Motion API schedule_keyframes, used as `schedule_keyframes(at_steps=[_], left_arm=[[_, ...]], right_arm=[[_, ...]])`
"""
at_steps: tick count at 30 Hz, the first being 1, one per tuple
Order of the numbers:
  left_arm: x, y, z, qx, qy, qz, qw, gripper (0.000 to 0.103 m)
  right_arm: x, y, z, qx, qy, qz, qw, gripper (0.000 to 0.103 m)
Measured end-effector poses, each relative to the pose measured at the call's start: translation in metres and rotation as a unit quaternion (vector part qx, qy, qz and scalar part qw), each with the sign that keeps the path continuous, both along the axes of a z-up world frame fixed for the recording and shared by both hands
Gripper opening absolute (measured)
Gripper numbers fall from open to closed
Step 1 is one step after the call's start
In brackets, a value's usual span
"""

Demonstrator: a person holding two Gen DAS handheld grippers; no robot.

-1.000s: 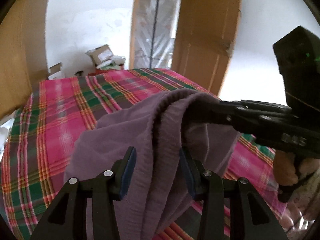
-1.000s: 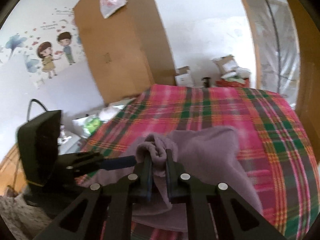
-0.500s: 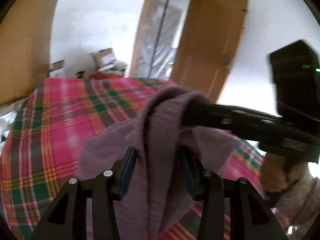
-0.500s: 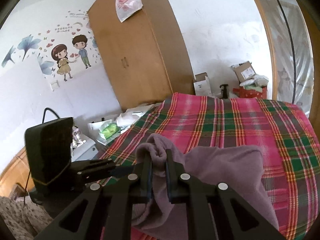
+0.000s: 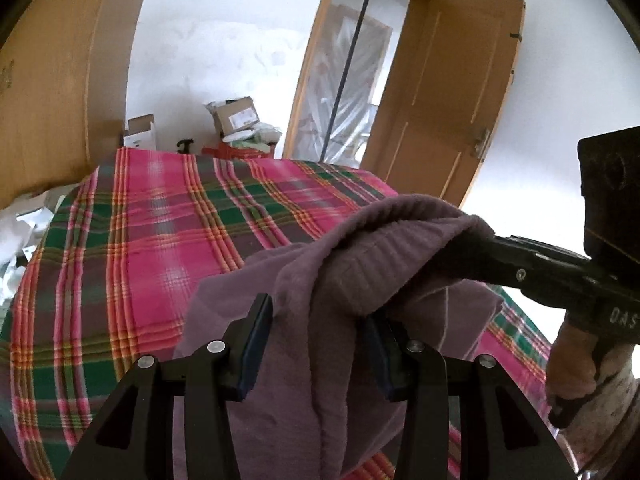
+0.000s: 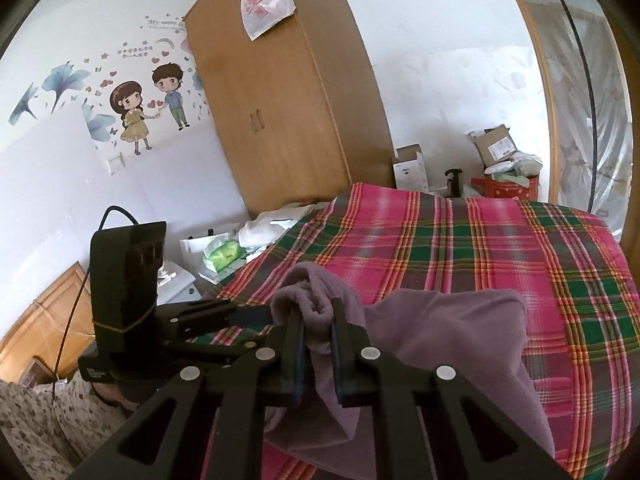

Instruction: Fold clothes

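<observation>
Purple garment [image 6: 452, 328] hangs downward – right hand-held gripper [image 6: 316, 344] pinches it; left hand-held gripper [image 5: 316, 348] gapes wide.

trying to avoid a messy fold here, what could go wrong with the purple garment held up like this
1. Only the right gripper is clamped on the purple garment, on a bunched ridge; that wad could slip out or lock in a crease.
2. The left gripper is open with cloth hanging between its fingers, so closing now may catch several layers rather than one edge.
3. The rest droops onto the plaid bedcover and could drag unevenly.

Garment [image 6: 452, 332] seemingly over bed [image 6: 500, 240].
</observation>
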State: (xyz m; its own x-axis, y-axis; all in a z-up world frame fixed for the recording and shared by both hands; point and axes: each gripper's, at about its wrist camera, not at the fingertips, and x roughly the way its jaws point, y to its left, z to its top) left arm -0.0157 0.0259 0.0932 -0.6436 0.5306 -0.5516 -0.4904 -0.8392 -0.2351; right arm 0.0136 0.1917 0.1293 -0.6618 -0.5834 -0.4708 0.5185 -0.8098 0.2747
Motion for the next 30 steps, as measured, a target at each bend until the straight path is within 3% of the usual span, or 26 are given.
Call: schedule_keyframes(at_steps=[2,5,14,16,18,19,26,30], left_arm=[[-0.004,-0.003,-0.001,0.000,-0.005,0.003,1.0000,0.045],[-0.010,-0.006,-0.003,0.000,-0.012,0.008,0.9999,0.032],[-0.021,-0.041,-0.003,0.036,-0.026,0.054,0.9976,0.028],[-0.024,-0.050,-0.004,0.040,-0.026,0.070,0.9964,0.027],[-0.026,-0.060,-0.004,0.044,-0.027,0.086,0.9950,0.027],[-0.027,-0.067,-0.004,0.048,-0.026,0.094,0.9941,0.027],[-0.033,-0.115,-0.004,0.074,-0.031,0.162,0.9836,0.027],[-0.035,-0.138,-0.007,0.087,-0.036,0.192,0.9768,0.027]], right_arm=[[-0.001,-0.003,-0.002,0.000,-0.002,0.005,1.000,0.011],[-0.003,-0.013,-0.004,0.007,-0.004,0.018,1.000,0.011],[-0.011,-0.036,-0.011,0.019,-0.008,0.051,0.998,0.015],[-0.012,-0.036,-0.014,0.022,-0.015,0.048,0.998,0.024],[-0.011,-0.032,-0.019,0.029,-0.022,0.039,0.999,0.046],[-0.010,-0.028,-0.024,0.033,-0.029,0.033,0.999,0.049],[0.003,-0.018,-0.069,0.092,-0.087,0.005,0.992,0.052],[0.015,-0.035,-0.085,0.142,-0.074,0.017,0.987,0.052]])
